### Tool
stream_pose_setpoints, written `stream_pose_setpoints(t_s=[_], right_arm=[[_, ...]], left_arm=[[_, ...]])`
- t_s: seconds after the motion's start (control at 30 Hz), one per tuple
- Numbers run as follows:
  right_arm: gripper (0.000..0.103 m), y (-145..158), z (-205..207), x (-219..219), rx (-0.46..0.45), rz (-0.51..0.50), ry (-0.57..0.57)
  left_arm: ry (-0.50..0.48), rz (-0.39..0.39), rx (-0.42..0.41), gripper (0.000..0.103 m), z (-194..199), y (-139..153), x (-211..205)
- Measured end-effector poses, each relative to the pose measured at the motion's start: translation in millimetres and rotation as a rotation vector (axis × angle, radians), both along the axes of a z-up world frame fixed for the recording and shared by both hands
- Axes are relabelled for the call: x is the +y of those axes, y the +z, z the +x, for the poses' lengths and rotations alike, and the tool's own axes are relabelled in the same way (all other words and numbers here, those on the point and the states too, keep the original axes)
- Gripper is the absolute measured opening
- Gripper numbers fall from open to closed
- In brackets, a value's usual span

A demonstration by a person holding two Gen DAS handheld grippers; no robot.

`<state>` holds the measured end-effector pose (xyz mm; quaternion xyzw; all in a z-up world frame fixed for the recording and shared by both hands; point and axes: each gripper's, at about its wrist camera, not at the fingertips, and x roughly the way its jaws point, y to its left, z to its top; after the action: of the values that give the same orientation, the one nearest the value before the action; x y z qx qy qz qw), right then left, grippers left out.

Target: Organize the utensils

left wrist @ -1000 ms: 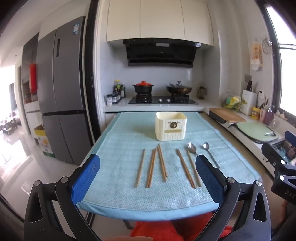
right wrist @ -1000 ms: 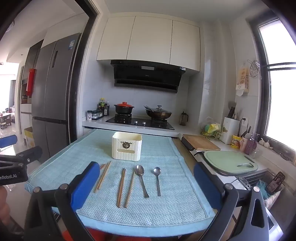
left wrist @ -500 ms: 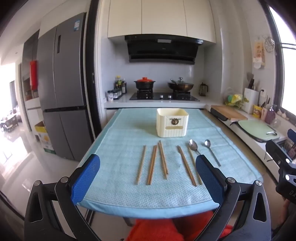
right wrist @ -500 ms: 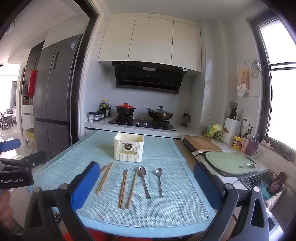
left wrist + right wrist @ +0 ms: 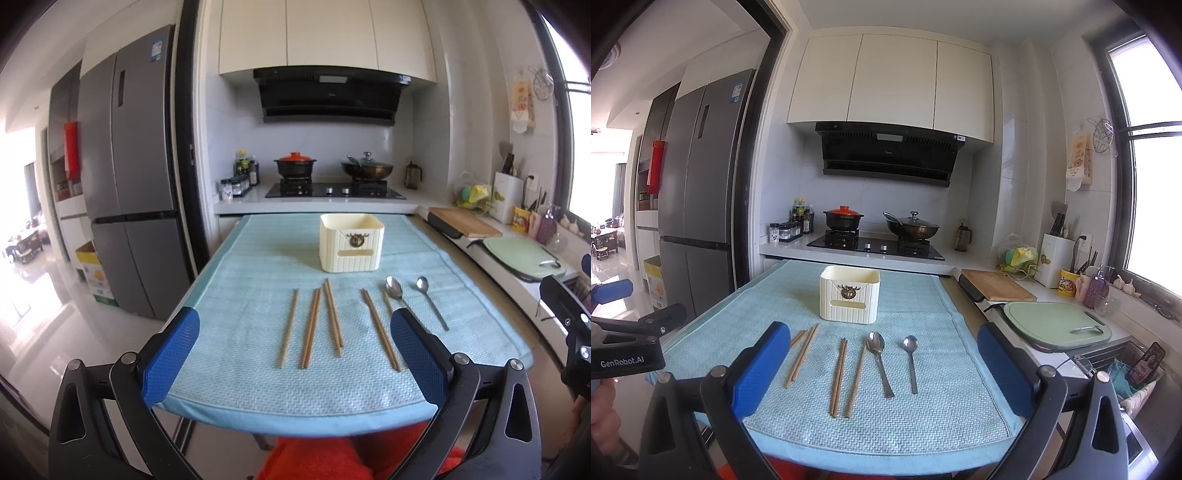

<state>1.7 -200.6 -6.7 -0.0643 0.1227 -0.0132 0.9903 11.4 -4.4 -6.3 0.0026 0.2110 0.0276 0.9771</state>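
A cream utensil holder point(image 5: 351, 246) point(image 5: 849, 294) stands upright on the light blue mat point(image 5: 236, 280) point(image 5: 923, 413). In front of it lie several wooden chopsticks point(image 5: 314, 326) point(image 5: 838, 374) and two metal spoons, a larger one point(image 5: 394, 288) point(image 5: 880, 360) and a smaller one point(image 5: 430, 301) point(image 5: 911, 360). My left gripper point(image 5: 293, 360) is open and empty, held before the mat's near edge. My right gripper point(image 5: 881, 373) is open and empty, above the near part of the mat. Each gripper shows at the edge of the other's view.
A stove with a red-lidded pot point(image 5: 295, 166) and a wok point(image 5: 366, 170) is at the back. A wooden board point(image 5: 997, 290) and a green cutting board point(image 5: 1056, 325) lie on the right counter. A grey fridge point(image 5: 129, 177) stands on the left.
Both grippers have moved slightly forward and up toward the table. The utensils have not moved.
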Motion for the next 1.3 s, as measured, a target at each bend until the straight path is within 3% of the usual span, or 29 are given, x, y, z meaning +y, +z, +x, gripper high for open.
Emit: stream_pose_setpoints(t_s=[1.3], right_arm=[[0.103,-7,6,-5,0.023,0.022,-0.003]], left_arm=[[0.013,0.054,0.04,0.103,11,-10,-8]])
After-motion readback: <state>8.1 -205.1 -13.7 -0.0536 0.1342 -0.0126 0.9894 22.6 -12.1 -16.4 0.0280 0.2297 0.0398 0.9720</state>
